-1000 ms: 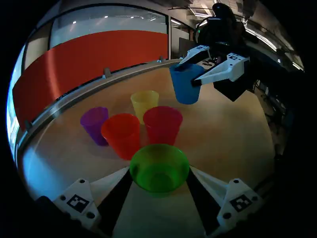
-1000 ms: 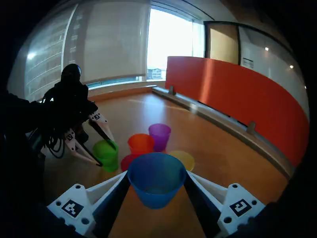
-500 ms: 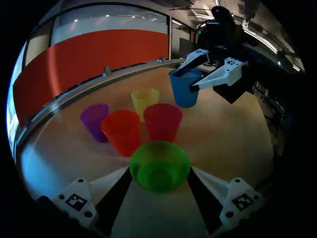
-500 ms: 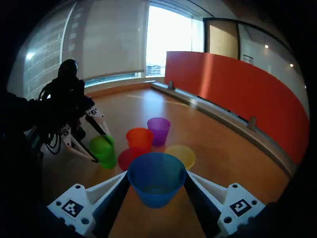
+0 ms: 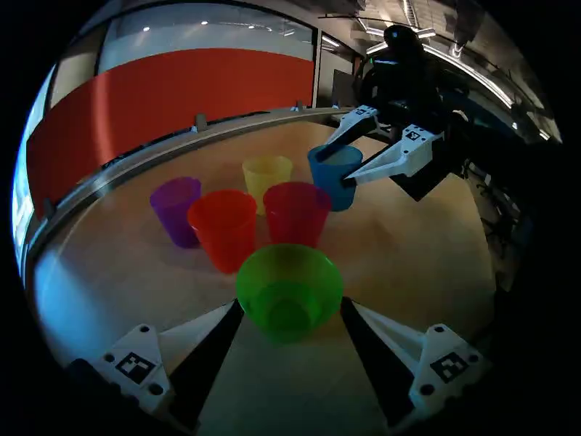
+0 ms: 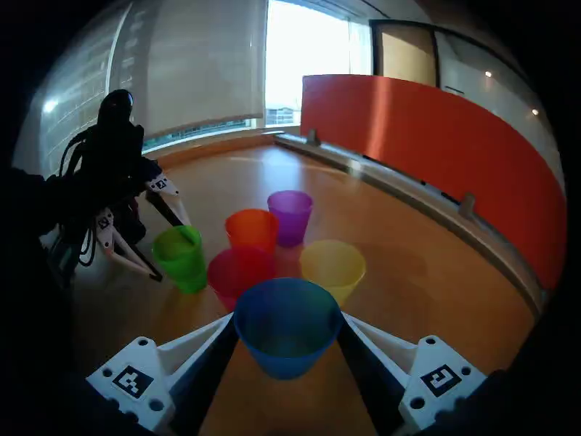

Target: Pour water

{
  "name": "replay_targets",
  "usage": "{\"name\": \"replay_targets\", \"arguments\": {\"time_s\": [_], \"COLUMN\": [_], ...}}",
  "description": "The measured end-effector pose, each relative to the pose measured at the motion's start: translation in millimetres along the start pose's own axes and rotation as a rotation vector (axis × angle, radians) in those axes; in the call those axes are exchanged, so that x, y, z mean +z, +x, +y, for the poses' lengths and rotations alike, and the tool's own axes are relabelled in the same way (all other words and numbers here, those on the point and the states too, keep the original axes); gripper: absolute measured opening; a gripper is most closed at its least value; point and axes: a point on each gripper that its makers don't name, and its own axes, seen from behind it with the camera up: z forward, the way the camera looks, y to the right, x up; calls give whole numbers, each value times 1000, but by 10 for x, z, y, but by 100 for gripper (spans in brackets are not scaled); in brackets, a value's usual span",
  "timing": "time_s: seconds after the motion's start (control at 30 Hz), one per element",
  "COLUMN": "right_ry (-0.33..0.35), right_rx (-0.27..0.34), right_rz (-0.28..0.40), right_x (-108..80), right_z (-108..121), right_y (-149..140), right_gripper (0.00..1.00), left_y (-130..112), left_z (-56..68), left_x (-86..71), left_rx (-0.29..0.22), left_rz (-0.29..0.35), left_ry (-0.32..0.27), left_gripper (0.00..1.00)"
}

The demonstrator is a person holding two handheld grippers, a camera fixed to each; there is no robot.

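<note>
In the left gripper view my left gripper [image 5: 289,309] is shut on a green cup [image 5: 289,289], held upright just above the wooden table [image 5: 407,232]. Beyond it stand a red cup [image 5: 294,212], an orange cup [image 5: 224,227], a purple cup [image 5: 174,209] and a yellow cup [image 5: 266,174]. Farther off, the right gripper [image 5: 335,166] holds a blue cup [image 5: 332,174] low beside the red cup. In the right gripper view my right gripper [image 6: 287,338] is shut on the blue cup [image 6: 287,325], with a little water in its bottom. The left gripper [image 6: 163,240] grips the green cup [image 6: 178,256] at the left.
An orange wall panel [image 6: 436,138] with a metal rail [image 6: 407,200] runs along the table's far side. A bright window [image 6: 305,58] lies behind. A person in dark clothing [image 6: 102,182] holds the grippers. Bare tabletop spreads to the right of the cups [image 6: 436,291].
The blue cup has come down and nearer to the cup cluster, now level with the red and yellow cups. The green cup has risen slightly and shifted little.
</note>
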Motion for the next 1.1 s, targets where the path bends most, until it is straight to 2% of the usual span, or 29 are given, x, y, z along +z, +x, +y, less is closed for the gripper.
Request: {"name": "replay_targets", "arguments": {"time_s": [0.27,0.77,1.1], "right_ry": [1,-6,-11], "right_rx": [13,9,10], "right_rz": [-27,-45,-61], "right_x": [69,118,113], "right_z": [-4,26,9], "right_y": [-134,-274,-331], "right_gripper": [93,93,96], "left_y": [-102,-86,-69], "left_z": [57,173,214], "left_x": [-70,-263,-324], "left_rx": [12,-5,-23], "left_rz": [-9,24,36], "left_ry": [8,15,4], "left_gripper": [99,99,99]}}
